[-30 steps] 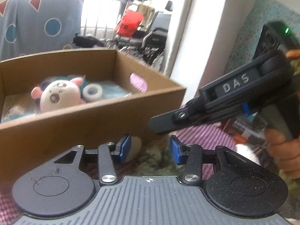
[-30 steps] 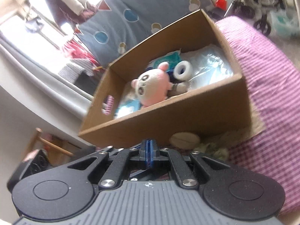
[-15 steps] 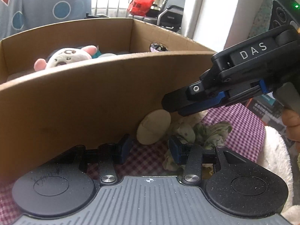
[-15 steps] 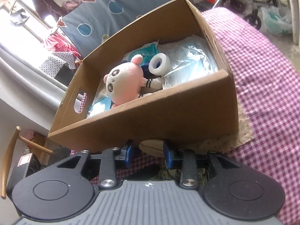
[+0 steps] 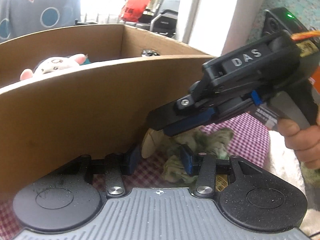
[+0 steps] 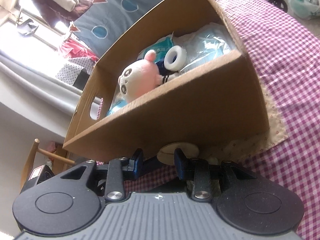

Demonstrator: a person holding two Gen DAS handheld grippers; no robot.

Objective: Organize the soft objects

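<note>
A green plush toy point(image 5: 202, 142) with a round beige foot point(image 5: 149, 145) lies on the checked cloth against the front wall of a cardboard box point(image 5: 80, 108). My left gripper point(image 5: 160, 158) stands open low over it, the foot and green fabric just ahead between the fingers. My right gripper point(image 5: 158, 122) comes in from the right, its tip over the toy. In the right wrist view it point(image 6: 159, 163) is open, with the beige foot point(image 6: 181, 150) just beyond its pads. Inside the box point(image 6: 180, 116) sit a pink and white plush point(image 6: 138, 80) and a white ring point(image 6: 175, 58).
Pale blue plastic packs point(image 6: 210, 44) fill the box's far end. A pink checked cloth point(image 6: 280, 50) covers the surface, with a beige cloth point(image 6: 274, 124) under the box. A person's hand point(image 5: 300, 136) holds the right gripper. White fluffy material point(image 5: 280, 156) lies at right.
Both grippers have sunk toward the green toy at the box's front wall. The right gripper's jaws went from shut to open. The left gripper's jaws kept their gap.
</note>
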